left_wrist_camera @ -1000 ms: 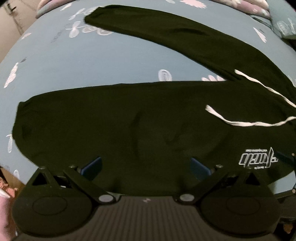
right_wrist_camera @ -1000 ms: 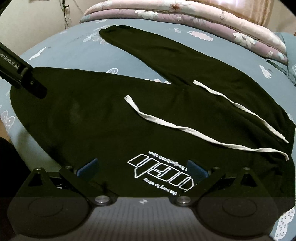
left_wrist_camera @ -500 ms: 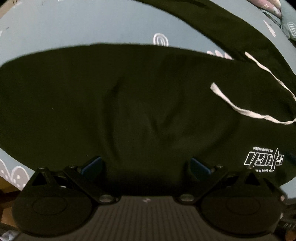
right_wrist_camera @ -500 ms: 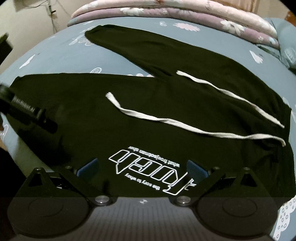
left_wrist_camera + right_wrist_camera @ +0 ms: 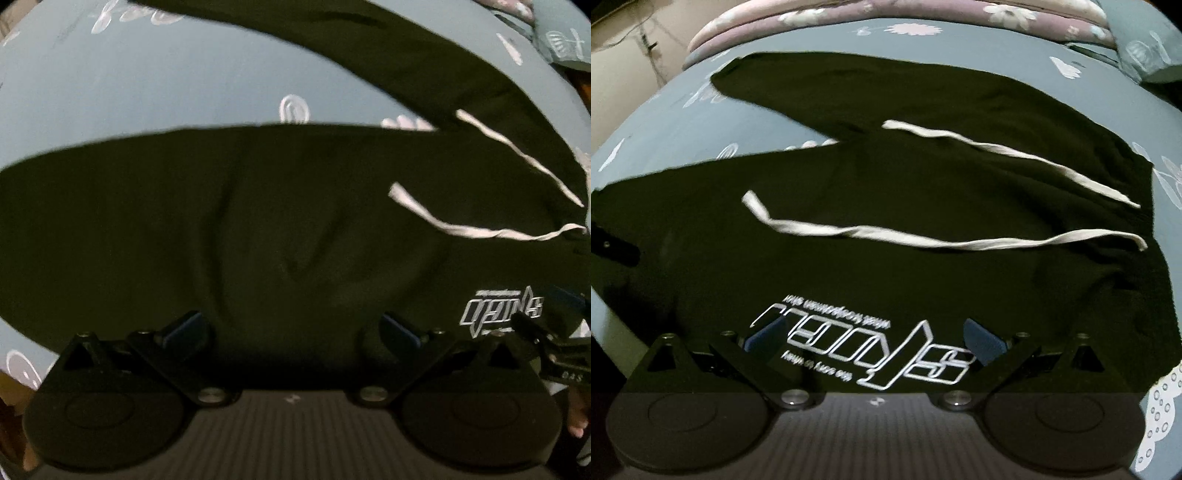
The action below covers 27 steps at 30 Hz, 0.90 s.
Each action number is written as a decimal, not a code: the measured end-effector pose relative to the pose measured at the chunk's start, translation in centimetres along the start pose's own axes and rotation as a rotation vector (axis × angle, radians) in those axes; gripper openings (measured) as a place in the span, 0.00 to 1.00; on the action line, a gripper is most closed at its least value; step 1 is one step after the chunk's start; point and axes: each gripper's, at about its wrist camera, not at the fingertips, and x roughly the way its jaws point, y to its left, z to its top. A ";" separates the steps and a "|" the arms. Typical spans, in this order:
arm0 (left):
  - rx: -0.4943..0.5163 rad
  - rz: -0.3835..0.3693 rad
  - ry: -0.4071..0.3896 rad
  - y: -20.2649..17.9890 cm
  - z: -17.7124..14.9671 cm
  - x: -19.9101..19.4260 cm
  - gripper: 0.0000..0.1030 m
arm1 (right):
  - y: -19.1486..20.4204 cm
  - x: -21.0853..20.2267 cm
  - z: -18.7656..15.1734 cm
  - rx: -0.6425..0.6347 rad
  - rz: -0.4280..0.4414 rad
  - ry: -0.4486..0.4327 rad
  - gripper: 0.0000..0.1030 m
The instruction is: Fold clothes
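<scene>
Here, black trousers (image 5: 923, 206) spread on bed (image 5: 665, 122); left gripper (image 5: 291, 328), right gripper (image 5: 873, 338), gaping, empty.

The black two-finger left gripper (image 5: 290, 328) holds its blue-padded jaws spread wide; the matching black right gripper (image 5: 873, 336) likewise (both empty, angled low).

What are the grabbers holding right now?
Nothing. Each hand-held gripper, left and right, is open over the near edge of the black trousers.
</scene>
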 end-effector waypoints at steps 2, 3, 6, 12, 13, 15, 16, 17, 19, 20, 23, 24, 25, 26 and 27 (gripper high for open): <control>0.023 -0.019 -0.010 -0.6 0.6 -0.3 0.98 | -0.8 -0.1 0.2 0.034 0.001 -0.007 1.00; 0.032 -0.032 -0.015 -1.0 0.9 -0.4 0.98 | -1.2 0.0 0.3 0.050 0.002 -0.006 1.00; 0.067 -0.056 -0.017 -2.3 1.8 0.1 0.98 | -2.2 0.5 0.4 0.097 0.008 0.006 1.00; 0.139 -0.072 -0.010 -5.1 2.6 1.9 0.98 | -2.7 0.6 0.5 0.113 0.009 -0.006 1.00; 0.151 -0.077 -0.009 -5.6 2.6 2.2 0.98 | -2.7 0.3 0.5 0.105 0.017 -0.031 1.00; 0.175 -0.095 -0.006 -6.7 2.5 2.7 0.98 | -2.8 -0.6 0.6 0.086 0.037 -0.103 1.00; 0.191 -0.107 -0.006 -7.3 2.3 2.9 0.98 | -3.0 -1.1 0.5 0.083 0.048 -0.150 1.00; 0.209 -0.124 -0.010 -7.9 2.1 3.0 0.98 | -3.4 -1.7 0.4 0.084 0.059 -0.197 1.00; 0.249 -0.166 -0.017 -9.2 1.6 3.1 0.98 | -4.4 -2.8 0.2 0.091 0.081 -0.288 1.00; 0.270 -0.187 -0.020 -9.9 1.4 3.2 0.98 | -5.2 -3.4 -0.1 0.102 0.093 -0.336 1.00; 0.336 -0.221 -0.017 -11.7 0.9 3.6 0.98 | -7.9 -4.8 -0.6 0.135 0.089 -0.443 1.00; 0.356 -0.227 -0.016 -12.2 0.8 3.7 0.98 | -8.8 -5.1 -0.4 0.140 0.069 -0.447 1.00; 0.378 -0.227 -0.011 -12.6 0.7 3.8 0.98 | -9.7 -5.4 0.1 0.136 0.044 -0.432 1.00; 0.398 -0.225 -0.006 -12.9 0.7 3.9 0.98 | -10.8 -5.7 0.8 0.125 0.021 -0.410 1.00; 0.415 -0.220 -0.001 -13.1 0.8 4.0 0.98 | -11.7 -5.9 1.7 0.105 -0.006 -0.381 1.00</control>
